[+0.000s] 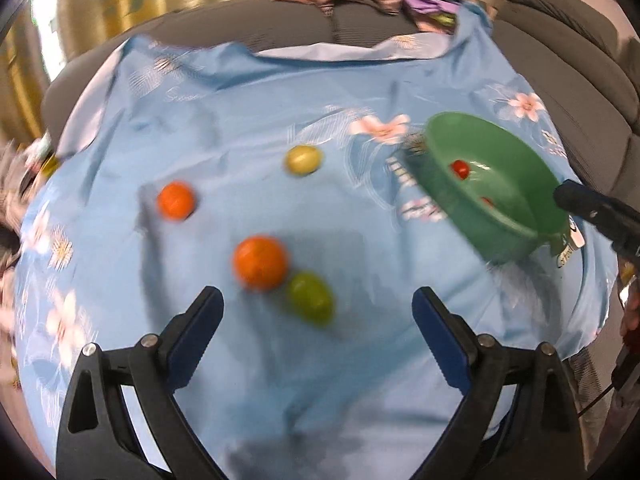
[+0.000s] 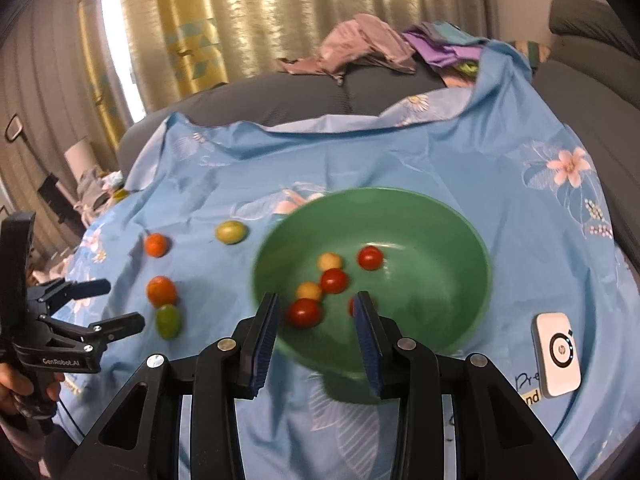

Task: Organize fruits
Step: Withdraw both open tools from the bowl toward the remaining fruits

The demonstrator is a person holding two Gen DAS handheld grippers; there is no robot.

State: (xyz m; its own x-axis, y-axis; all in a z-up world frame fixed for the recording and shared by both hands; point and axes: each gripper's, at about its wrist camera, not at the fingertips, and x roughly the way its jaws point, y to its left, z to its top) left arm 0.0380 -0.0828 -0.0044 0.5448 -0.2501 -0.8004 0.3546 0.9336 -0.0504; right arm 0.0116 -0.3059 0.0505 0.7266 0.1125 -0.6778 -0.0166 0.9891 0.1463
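Left black two-finger gripper (image 1: 318, 306) spread wide, empty, hovering over a green oval fruit (image 1: 311, 297) touching a large round orange fruit (image 1: 261, 261). Beyond, smaller orange fruit (image 1: 176, 200) and yellow-green fruit (image 1: 303, 159) apart on blue floral cloth (image 1: 240, 100). Right black gripper (image 2: 316, 312) parted, poised at near rim of tilted green plastic bowl (image 2: 440, 248) holding small red and yellow fruits (image 2: 333, 281).

Bright backlit curtains (image 2: 192, 40), motion-blurred fruit, fisheye-darkened corners, soft shadows on cloth (image 1: 280, 92).
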